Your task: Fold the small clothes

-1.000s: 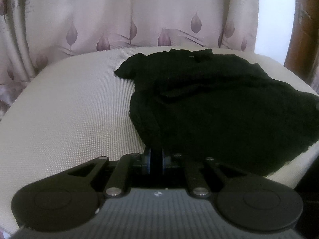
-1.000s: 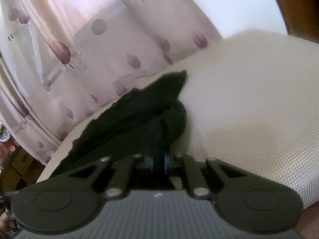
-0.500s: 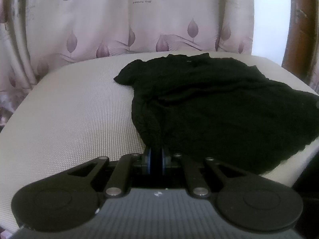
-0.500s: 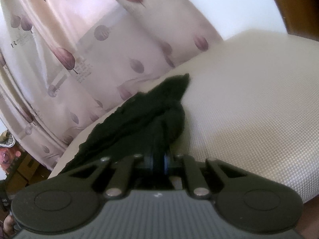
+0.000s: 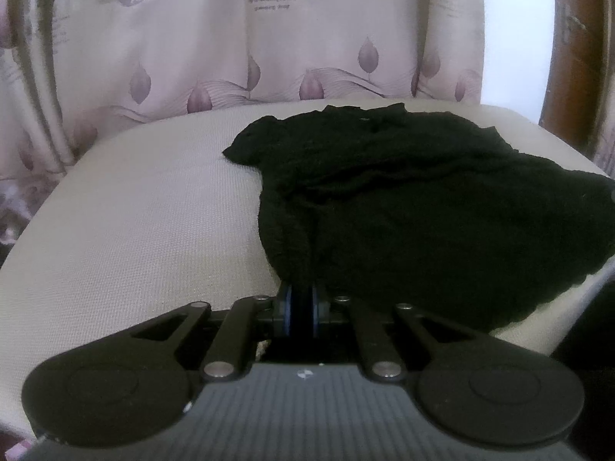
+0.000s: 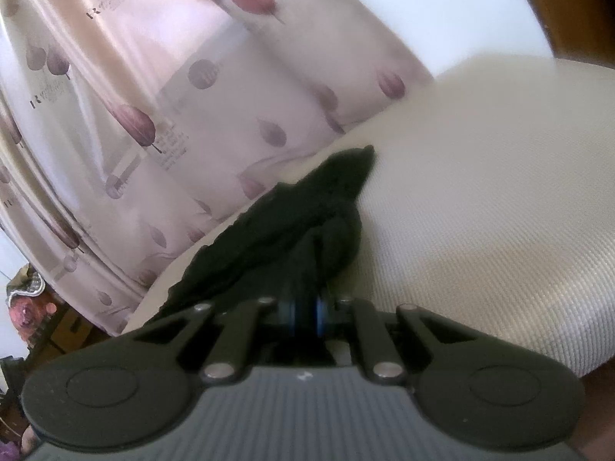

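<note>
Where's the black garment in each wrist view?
Left wrist: the black garment fills centre-right, spread on the beige cushion, its near edge pinched in the left gripper.
Right wrist: garment is a narrow bunched strip, centre-left, running up from the right gripper.
Shared landmark: the leaf-print curtain behind the cushion, upper left in the right view.

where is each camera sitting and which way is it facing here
Left wrist view: sits on the left claw, facing forward and somewhat down over the black garment on the beige cushion, with the patterned curtain behind; only the claw's own linkage shows, shut on the garment's near edge.
Right wrist view: sits on the right claw, tilted, facing along the garment toward the curtain; only its linkage shows, shut on the cloth.
Shared: garment, cushion, curtain.
</note>
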Motion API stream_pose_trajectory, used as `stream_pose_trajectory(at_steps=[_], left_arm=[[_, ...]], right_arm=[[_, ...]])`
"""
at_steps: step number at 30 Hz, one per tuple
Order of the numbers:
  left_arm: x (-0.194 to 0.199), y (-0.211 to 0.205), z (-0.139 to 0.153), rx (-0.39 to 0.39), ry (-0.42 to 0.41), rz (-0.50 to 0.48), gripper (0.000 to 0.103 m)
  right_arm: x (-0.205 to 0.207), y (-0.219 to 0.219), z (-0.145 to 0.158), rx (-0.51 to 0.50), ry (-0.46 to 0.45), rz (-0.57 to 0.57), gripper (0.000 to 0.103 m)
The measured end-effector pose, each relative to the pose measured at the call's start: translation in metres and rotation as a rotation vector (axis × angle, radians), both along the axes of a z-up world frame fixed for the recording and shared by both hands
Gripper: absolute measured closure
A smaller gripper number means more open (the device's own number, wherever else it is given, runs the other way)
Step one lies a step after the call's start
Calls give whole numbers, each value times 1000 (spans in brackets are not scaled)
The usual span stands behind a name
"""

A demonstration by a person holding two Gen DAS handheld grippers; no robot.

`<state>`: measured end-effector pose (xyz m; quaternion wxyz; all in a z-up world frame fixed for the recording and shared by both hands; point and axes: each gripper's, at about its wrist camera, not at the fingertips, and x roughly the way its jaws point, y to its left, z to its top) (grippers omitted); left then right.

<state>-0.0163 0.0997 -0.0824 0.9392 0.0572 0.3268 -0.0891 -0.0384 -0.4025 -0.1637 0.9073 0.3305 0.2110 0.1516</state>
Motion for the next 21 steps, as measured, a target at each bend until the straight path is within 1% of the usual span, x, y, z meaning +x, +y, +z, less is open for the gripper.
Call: stream_pose_trajectory(at_steps=[4,9,10,14,18,21], left_arm=[[-7,6,3,0,-4,-4,93],[-17,12,4,3,-1,-7,97],[-20,13,4,1,-1,-7,98],[-29,18,4,-14,-5,1,98],[-33,21,-1,-13,-3,7,98],[-33,27,-1,-47,0,6,96]], right_arm=[[-5,-1,2,11,-2,-1,94],[-15,-4,4,20,-5,-5,94],[-18,-6,4,22,-6,-7,94],[-29,-9,6,29,-15,-15,94],[-34,-14,8,-1,-21,-32,94],[-34,-18,7,-46,-5,-60,94]])
